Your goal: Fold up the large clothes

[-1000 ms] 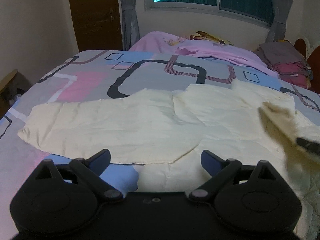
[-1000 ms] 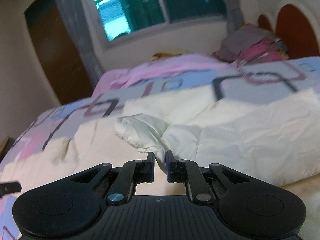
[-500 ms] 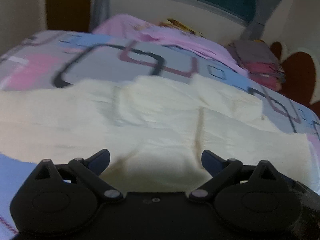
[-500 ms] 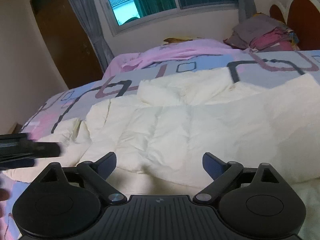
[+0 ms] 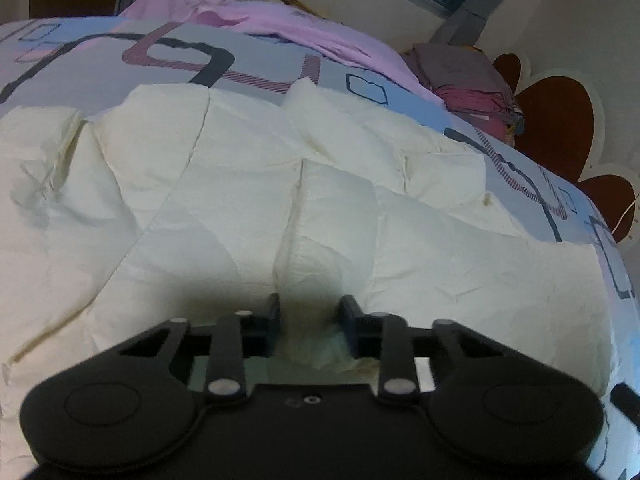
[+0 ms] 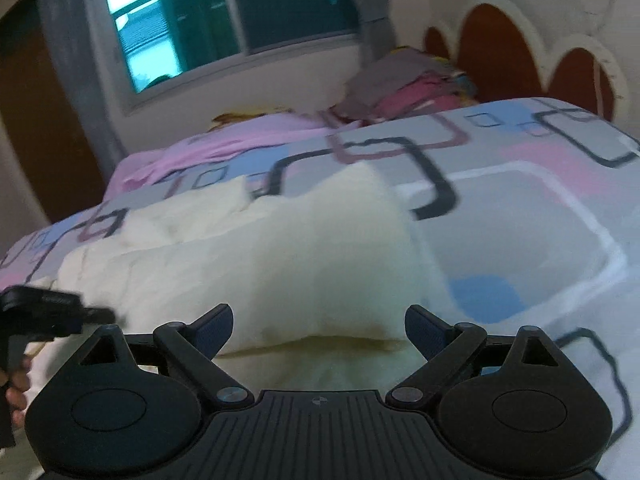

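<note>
A large cream garment (image 5: pixel 280 184) lies spread and creased across the patterned bed cover (image 5: pixel 100 52). My left gripper (image 5: pixel 310 312) points down at its near edge. The jaws are closing, with a raised fold of the cream cloth pinched between the fingers (image 5: pixel 274 314). In the right wrist view the same garment (image 6: pixel 280 256) shows its folded right end. My right gripper (image 6: pixel 319 320) hovers open over that end with nothing between its fingers. The left gripper (image 6: pixel 52 312) shows there as a dark blur at the left edge, held by a hand.
A pink blanket (image 5: pixel 248 20) lies bunched at the far side of the bed. A pile of folded clothes (image 6: pixel 408 84) sits by the red scalloped headboard (image 6: pixel 496 52). A curtained window (image 6: pixel 240 20) is behind. Bare bed cover (image 6: pixel 520 208) stretches right of the garment.
The right gripper let go of the bunched cream cloth, opened wide and swung right. The left gripper moved right and down onto the garment and closed from wide open onto a fold.
</note>
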Demonstrator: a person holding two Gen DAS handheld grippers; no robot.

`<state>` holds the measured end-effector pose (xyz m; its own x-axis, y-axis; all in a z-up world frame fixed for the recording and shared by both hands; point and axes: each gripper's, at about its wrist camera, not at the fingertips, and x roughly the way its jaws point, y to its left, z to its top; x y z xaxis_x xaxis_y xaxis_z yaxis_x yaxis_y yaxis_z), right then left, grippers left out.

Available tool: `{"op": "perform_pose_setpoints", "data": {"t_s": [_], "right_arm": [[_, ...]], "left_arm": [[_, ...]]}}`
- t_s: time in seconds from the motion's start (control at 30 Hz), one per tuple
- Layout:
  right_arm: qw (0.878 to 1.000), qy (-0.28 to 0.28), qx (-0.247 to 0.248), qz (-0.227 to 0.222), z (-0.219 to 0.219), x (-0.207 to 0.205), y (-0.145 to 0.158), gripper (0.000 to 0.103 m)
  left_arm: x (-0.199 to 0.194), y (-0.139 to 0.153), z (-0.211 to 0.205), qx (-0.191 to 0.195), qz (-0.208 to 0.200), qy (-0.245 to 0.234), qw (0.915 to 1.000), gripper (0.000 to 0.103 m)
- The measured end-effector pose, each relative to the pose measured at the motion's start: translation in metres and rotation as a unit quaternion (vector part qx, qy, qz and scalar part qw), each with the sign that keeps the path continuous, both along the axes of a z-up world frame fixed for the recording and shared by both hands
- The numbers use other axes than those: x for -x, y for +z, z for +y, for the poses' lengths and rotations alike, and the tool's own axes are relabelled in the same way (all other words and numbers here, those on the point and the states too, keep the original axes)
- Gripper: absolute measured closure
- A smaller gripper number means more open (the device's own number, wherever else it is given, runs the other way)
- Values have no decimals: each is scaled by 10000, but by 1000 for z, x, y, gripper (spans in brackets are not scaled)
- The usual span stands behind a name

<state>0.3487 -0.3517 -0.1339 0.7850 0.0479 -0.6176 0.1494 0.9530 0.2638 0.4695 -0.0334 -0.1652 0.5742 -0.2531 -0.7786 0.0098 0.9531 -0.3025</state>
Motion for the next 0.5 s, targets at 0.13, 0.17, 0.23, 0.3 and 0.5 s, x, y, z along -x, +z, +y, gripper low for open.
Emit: {"op": "perform_pose_setpoints", "data": {"t_s": [0.13,0.17,0.23,0.3,0.5], "right_arm": [[9995,-260,-127,-117,-21,5,1,11],[9993,-321,-136,-149,-24,6,3,11],[9989,-408,-109,-222,-29,4,6,11],[9988,-411,-74,-262,-31,-1,10,11],[9998,-70,-76,-172,-18,-29,9,37]], "left_arm": [[2,10,2,59,-65,56,9999,94],[3,15,5,91,-110,73,9999,95],[7,28,10,145,-255,112,9995,95],[13,41,18,172,-414,174,9988,96],[33,50,55,-22,-498,529,9974,96]]}}
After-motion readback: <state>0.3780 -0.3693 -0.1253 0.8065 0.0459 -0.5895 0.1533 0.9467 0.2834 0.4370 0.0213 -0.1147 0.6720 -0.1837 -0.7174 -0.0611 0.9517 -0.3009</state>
